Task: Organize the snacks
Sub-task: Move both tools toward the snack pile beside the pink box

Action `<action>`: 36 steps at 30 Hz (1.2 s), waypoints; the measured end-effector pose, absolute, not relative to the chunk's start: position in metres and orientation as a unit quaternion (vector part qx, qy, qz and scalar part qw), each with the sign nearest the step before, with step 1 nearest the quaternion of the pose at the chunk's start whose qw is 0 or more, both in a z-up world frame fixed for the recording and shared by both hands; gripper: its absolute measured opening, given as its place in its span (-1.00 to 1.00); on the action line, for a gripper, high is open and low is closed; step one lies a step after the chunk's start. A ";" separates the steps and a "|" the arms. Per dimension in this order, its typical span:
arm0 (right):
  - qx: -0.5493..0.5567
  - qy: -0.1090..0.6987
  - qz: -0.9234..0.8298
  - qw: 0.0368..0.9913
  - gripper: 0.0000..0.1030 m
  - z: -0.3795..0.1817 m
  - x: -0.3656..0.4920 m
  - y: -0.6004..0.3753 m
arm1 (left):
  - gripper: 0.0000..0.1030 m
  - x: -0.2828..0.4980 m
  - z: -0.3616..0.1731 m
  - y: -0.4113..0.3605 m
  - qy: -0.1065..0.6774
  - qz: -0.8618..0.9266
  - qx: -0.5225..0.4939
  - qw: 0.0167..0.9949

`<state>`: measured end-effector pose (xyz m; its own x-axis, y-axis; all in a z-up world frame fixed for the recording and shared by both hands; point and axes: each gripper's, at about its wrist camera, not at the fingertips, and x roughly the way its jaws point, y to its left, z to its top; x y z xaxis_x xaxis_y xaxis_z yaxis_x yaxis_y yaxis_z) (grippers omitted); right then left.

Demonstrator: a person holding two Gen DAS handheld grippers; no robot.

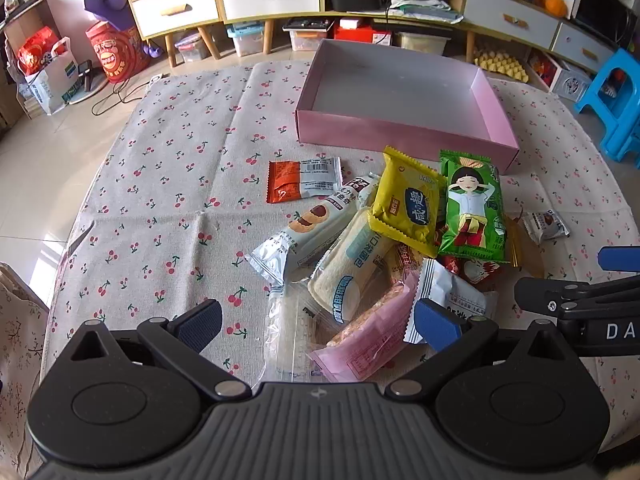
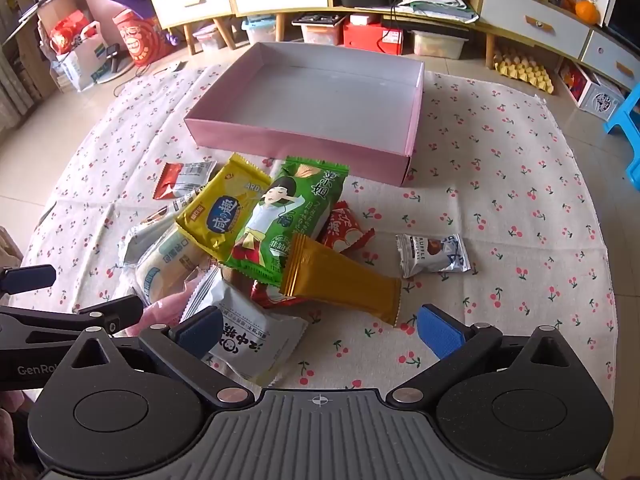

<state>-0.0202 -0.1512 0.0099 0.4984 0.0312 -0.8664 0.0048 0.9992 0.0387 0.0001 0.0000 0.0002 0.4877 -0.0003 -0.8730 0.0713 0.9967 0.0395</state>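
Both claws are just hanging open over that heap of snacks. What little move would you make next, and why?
Probably lower the right gripper onto the gold packet and close on it. Both grippers are open and hold nothing, the pink box has nothing in it, and that packet lies on top at the near edge of the pile, just ahead of the right fingers. The left gripper could wait.

We look down from low over the table's near edge toward the far cabinets; both wrist views share the snack pile (image 1: 384, 248) (image 2: 256, 248) and pink box (image 1: 404, 120) (image 2: 312, 132).
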 end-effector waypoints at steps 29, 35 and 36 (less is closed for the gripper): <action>0.014 0.493 0.008 0.870 1.00 0.012 -0.020 -0.151 | 0.99 0.000 0.007 0.000 0.489 -0.024 0.036 0.871; 0.013 0.474 0.002 0.880 1.00 0.015 -0.017 -0.157 | 0.99 0.003 0.004 0.002 0.489 -0.027 0.033 0.871; 0.013 0.472 0.000 0.881 1.00 0.015 -0.016 -0.158 | 0.99 0.003 0.005 0.003 0.485 -0.028 0.029 0.874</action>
<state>-0.0162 -0.1581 0.0149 0.5543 0.0118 -0.8322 0.0131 0.9997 0.0228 0.0030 0.0032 0.0045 0.5284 -0.0217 -0.8487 0.0778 0.9967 0.0229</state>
